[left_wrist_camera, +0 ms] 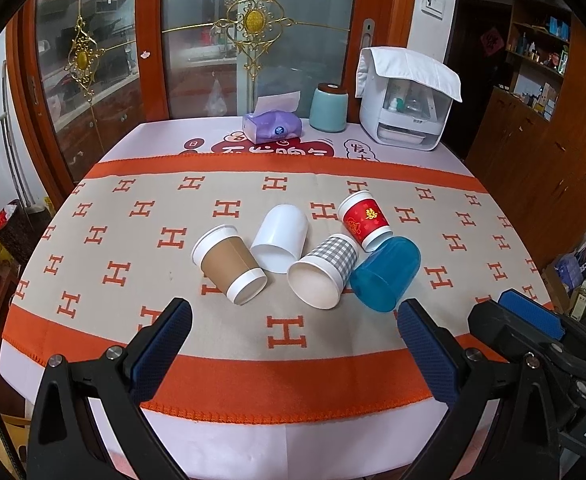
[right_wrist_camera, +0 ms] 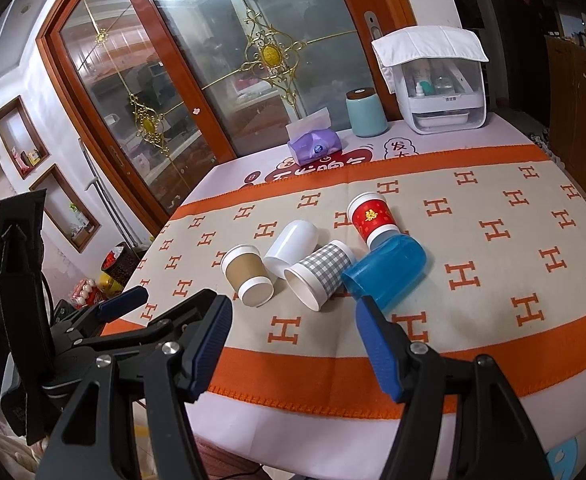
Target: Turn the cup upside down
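Cups lie in a bunch on the desk (left_wrist_camera: 73, 364), on an orange and tan cloth (left_wrist_camera: 293, 336) with H shapes. All five are tipped on their sides.

Going left to right: the brown cup (left_wrist_camera: 229, 262) has its mouth turned away toward the left and its bottom facing the cameras. The white cup (left_wrist_camera: 280, 238) lies next to it, open end toward the near side, touching or almost touching the brown one. The checked cup (left_wrist_camera: 325, 270) points its wide open mouth at the near edge, and its inside shows plain white. The red cup (left_wrist_camera: 364, 220) lies behind, mouth toward the far side, its bottom end partly hidden by the blue cup (left_wrist_camera: 387, 278). The blue cup is see-through and lies with its open end toward the near side.

At the back stand a purple tissue pack (left_wrist_camera: 272, 127), a light green jar (left_wrist_camera: 328, 107) and a white box (left_wrist_camera: 407, 114) with a cloth on top.

The left claw (left_wrist_camera: 295, 316) hangs near the desk's front edge with its blue pads wide apart, holding nothing. The right claw (right_wrist_camera: 291, 320) is also wide apart and holds nothing. Its lower parts are cut off by the picture edge.
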{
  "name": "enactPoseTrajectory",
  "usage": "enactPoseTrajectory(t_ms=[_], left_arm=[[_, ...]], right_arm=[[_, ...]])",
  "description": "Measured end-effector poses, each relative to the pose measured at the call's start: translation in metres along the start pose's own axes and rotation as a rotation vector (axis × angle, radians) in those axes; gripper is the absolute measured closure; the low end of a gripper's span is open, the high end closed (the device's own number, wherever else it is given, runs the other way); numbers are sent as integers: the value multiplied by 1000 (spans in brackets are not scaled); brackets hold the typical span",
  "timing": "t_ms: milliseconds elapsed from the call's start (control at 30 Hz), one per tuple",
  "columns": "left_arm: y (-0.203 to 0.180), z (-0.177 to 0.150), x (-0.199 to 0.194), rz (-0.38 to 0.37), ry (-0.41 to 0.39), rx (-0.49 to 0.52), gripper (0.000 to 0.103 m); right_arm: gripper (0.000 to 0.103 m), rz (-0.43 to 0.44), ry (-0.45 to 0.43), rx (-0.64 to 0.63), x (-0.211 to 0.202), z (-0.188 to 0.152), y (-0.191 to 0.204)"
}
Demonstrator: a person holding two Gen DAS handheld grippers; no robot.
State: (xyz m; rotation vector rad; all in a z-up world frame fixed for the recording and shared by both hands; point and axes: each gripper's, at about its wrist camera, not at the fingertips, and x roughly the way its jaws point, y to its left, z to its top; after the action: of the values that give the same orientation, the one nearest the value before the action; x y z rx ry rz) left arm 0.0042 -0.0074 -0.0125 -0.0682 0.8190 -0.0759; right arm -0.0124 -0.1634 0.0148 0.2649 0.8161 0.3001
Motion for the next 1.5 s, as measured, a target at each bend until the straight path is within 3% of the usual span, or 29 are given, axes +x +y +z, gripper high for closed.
enactPoseTrajectory(t_ms=[400,700,867,967,1133,1200,1367,1500], left_arm=[[-12,11,12,12,0,55,1],[-41,47,55,-53,78,211,1],[-71,67,98,-138,165,338,1],[-88,74,125,-169,222,392,1],[-117,78,172,-253,348,459,1],[-129,74,186,-269,394,491,8],[-150,65,216,-262,488,572,12],[-161,56,238,-230,556,630,24]], right_arm=[[39,-44,7,61,12,3,-23],[39,-163,-2,162,32,18,-68],[42,-186,20,258,50,25,-101],[49,-180,67,350,67,25,-129],[53,-151,151,493,92,16,-165],[53,-146,179,540,99,10,-176],[53,-124,223,612,109,-5,-196],[53,-117,239,619,112,-10,-200]])
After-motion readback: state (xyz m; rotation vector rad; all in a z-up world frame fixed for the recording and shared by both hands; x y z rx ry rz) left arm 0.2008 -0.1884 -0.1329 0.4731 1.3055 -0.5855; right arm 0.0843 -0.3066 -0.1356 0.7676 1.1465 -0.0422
